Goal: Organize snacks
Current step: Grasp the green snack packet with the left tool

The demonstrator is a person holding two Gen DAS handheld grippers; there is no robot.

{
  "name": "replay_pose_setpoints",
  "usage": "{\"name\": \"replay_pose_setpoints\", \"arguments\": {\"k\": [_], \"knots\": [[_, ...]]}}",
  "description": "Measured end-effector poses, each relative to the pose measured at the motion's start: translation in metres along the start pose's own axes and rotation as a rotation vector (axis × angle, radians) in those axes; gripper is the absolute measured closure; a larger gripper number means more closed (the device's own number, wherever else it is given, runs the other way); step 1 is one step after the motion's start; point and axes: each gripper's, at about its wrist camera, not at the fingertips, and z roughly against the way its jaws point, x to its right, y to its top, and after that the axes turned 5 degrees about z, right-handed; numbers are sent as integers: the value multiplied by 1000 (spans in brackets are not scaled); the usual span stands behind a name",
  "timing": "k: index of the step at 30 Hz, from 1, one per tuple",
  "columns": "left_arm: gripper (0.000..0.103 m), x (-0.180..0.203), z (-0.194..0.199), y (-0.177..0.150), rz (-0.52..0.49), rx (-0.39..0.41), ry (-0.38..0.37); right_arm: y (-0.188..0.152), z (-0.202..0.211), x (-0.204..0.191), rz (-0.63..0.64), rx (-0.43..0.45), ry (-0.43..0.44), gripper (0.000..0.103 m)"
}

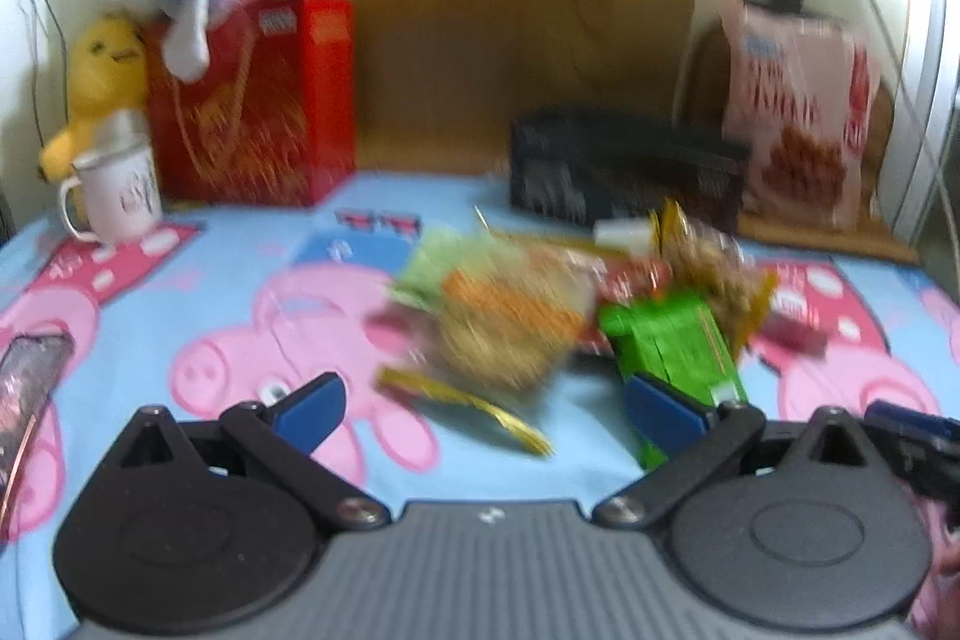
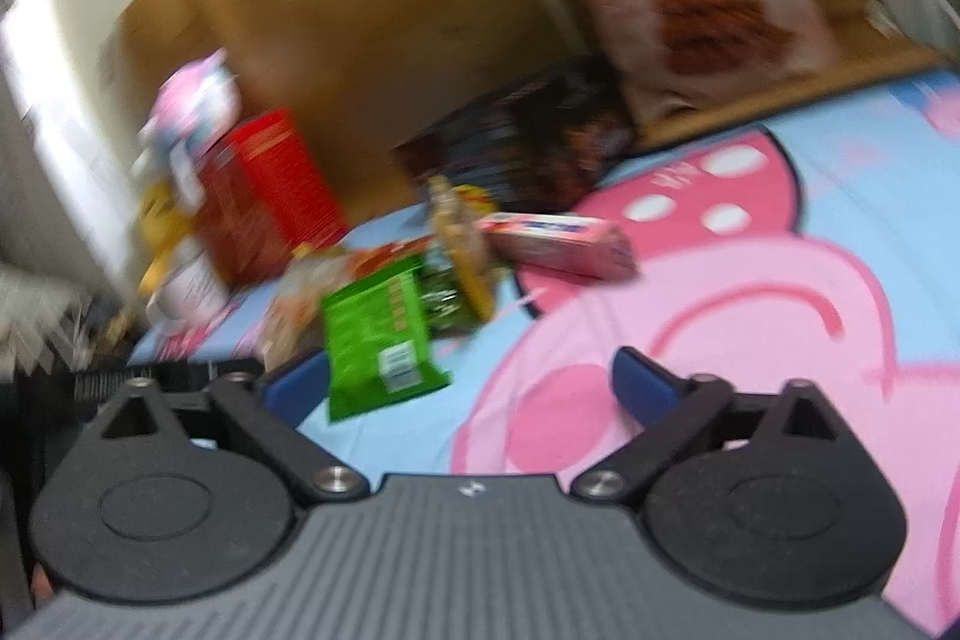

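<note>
Left gripper (image 1: 480, 415): jaws spread, grasping nothing, aimed at the snack pile (image 1: 540, 304).
Right gripper (image 2: 474, 388): released, empty; green packet (image 2: 378, 334) just ahead.
Snacks: heaped mid-cloth (image 1: 150, 280), likely awaiting sorting; blur hides details.
Black box (image 1: 618, 166): at the cloth's far edge.

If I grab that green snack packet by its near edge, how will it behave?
The green snack packet looks like thin film, so it will probably flop and crinkle instead of staying flat. It lies flat on the cartoon tablecloth, so it seems light and may slide if pushed. It is unlikely to roll.
</note>
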Motion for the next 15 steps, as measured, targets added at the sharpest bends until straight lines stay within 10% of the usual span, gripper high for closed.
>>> {"name": "replay_pose_setpoints", "arguments": {"k": [7,13,15], "knots": [[17,5,-21,19,44,-148,-304,24,-23,-14,291,-162,180,41],[29,33,-59,23,-14,-203,-328,28,-58,-26,444,-230,212,42],[54,38,-66,20,-32,-251,-335,26,-70,-27,456,-246,215,49]]}}
